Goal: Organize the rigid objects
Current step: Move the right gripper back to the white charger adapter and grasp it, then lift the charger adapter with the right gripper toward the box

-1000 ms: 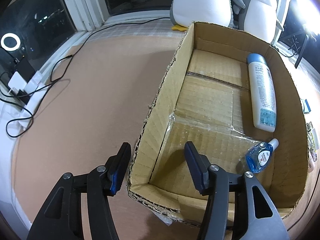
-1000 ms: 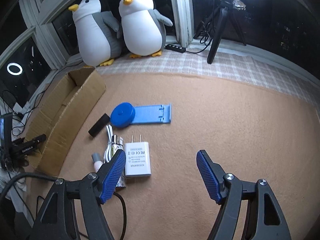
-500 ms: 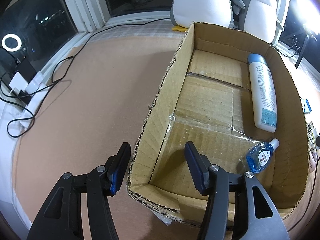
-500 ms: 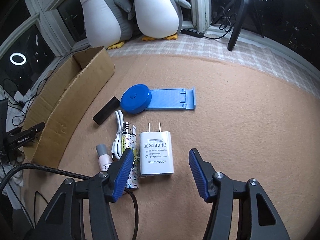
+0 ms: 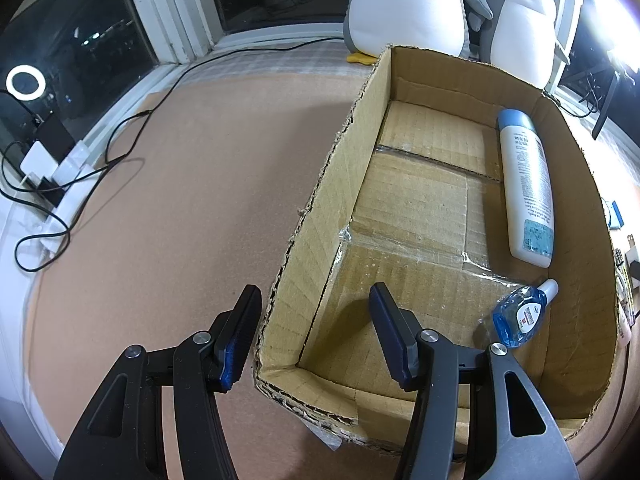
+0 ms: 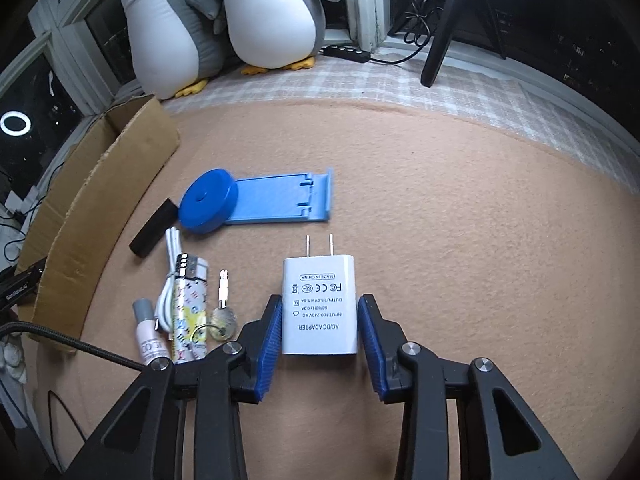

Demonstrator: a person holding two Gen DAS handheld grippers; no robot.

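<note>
Your target, the white AC/DC adapter (image 6: pixel 319 305), lies flat on the tan felt mat (image 6: pixel 460 240), label side up, two metal prongs pointing away from you; it's a glossy rounded-corner plastic block with grey print. Your right gripper (image 6: pixel 319 334) straddles its near half, ribbed blue pads just beside each long side, jaws apart and not clamped; I can't tell whether either pad touches. Left of the adapter: a small metal key on a ring (image 6: pixel 221 304), a patterned lighter (image 6: pixel 188 304) with chrome top, a coiled white cable (image 6: pixel 170 276), a small pink bottle with grey cap (image 6: pixel 147 332). Farther out sit a matte black bar (image 6: pixel 153 228), a round blue puck (image 6: pixel 207 206) overlapping the end of a flat blue plastic stand (image 6: pixel 286 200). The corrugated cardboard box (image 5: pixel 348 184) stands at the mat's left edge, ragged cut rim, taped floor seams. Inside it a white cylindrical bottle (image 5: pixel 526 184) with blue cap lies along the right wall, and a clear blue liquid bottle (image 5: pixel 520 316) lies near it. Your left gripper (image 5: pixel 316 332) hovers over the box's near left corner, jaws apart, holding nothing, one finger outside the wall and one inside. Two plush penguins (image 6: pixel 224 20) sit by the window.
</note>
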